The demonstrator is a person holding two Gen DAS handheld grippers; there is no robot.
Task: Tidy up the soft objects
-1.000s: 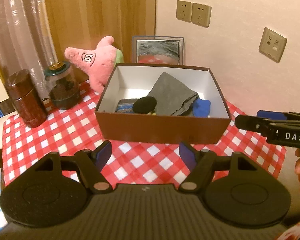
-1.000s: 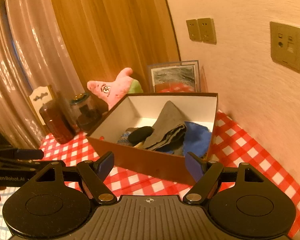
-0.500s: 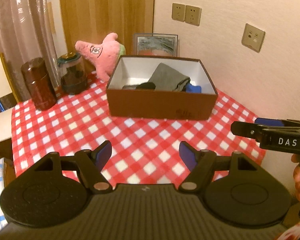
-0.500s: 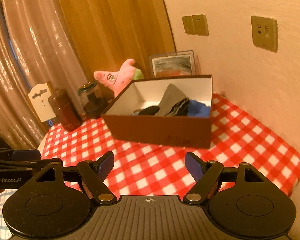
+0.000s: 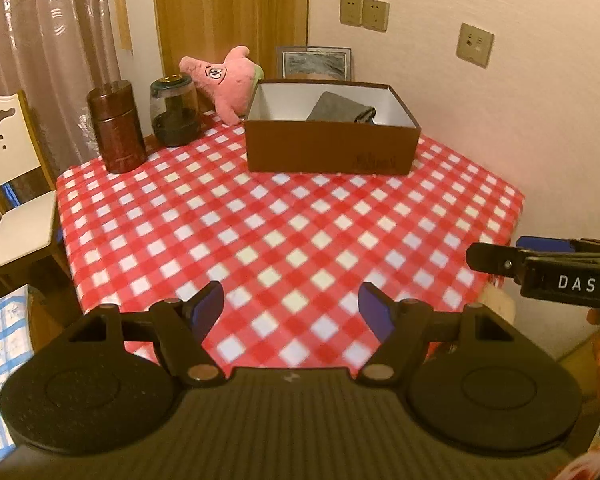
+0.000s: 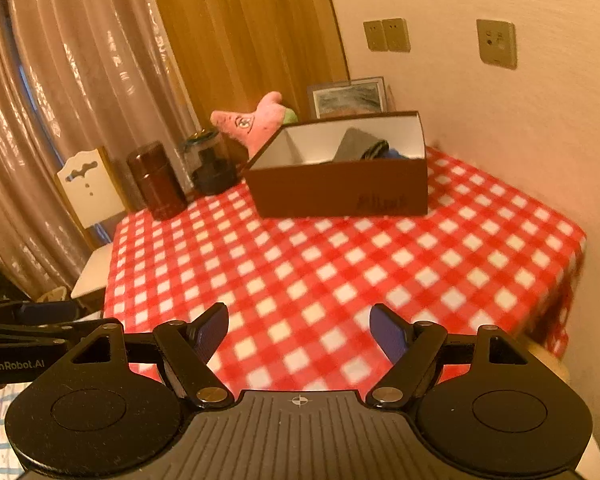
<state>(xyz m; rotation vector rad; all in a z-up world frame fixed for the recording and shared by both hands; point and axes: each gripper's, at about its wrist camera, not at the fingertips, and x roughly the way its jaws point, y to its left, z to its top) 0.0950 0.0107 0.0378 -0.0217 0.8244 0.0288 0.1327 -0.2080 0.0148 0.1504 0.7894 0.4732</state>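
A brown box (image 5: 332,148) (image 6: 340,188) with a white inside stands at the far side of the red-checked table (image 5: 292,232) (image 6: 340,264). A folded grey cloth (image 5: 338,109) (image 6: 358,145) lies in it, with a bit of blue fabric (image 6: 394,154) beside it. A pink starfish plush (image 5: 224,80) (image 6: 256,122) leans behind the box's left corner. My left gripper (image 5: 291,312) is open and empty over the table's near edge. My right gripper (image 6: 299,330) is open and empty too, and appears from the side at the right edge of the left wrist view (image 5: 540,268).
A dark brown canister (image 5: 116,132) (image 6: 156,180) and a glass jar (image 5: 175,110) (image 6: 210,166) stand at the table's far left. A framed picture (image 5: 314,62) (image 6: 348,96) leans on the wall behind the box. A white chair (image 5: 8,184) (image 6: 90,208) sits left of the table.
Both grippers have pulled back from the box toward the table's near edge, so the box looks smaller and farther. Both stayed open and empty.
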